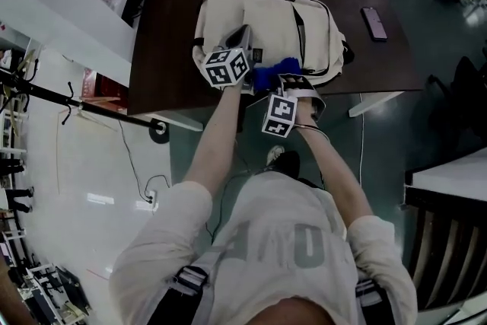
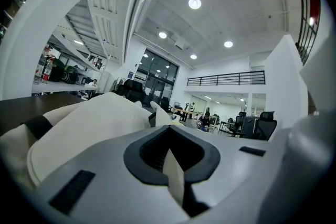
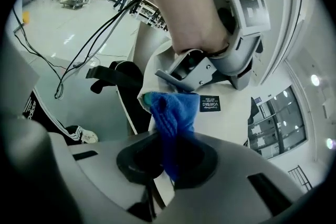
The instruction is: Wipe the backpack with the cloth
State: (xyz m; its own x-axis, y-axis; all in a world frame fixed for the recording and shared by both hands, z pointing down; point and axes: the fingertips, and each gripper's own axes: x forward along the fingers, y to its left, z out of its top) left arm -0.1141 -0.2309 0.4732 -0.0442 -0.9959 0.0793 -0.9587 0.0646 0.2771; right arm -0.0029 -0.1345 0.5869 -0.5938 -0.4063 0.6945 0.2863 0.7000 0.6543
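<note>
The backpack (image 1: 274, 19) is cream with dark straps and zip lines. It lies flat on the dark table (image 1: 175, 34), close to the edge nearest the person. A small black label (image 3: 209, 104) sits on its front panel. The cloth (image 3: 173, 113) is bright blue and bunched, and it touches the pack's near edge just beside that label.

The grippers and the cloth cover much of the pack's near rim. The left gripper view shows only a pale swell of fabric and one dark band. A thin pale sliver lies in the seam of the left jaws, and I cannot tell whether it is fabric.

Both forearms reach forward from the body, side by side. The left gripper (image 1: 240, 36) lies on top of the pack with its jaws drawn together. A hand (image 3: 199, 34) is wrapped round its handle. The right gripper (image 3: 168, 165) sits lower, at the table's edge, with its jaws clamped on the blue cloth.
</note>
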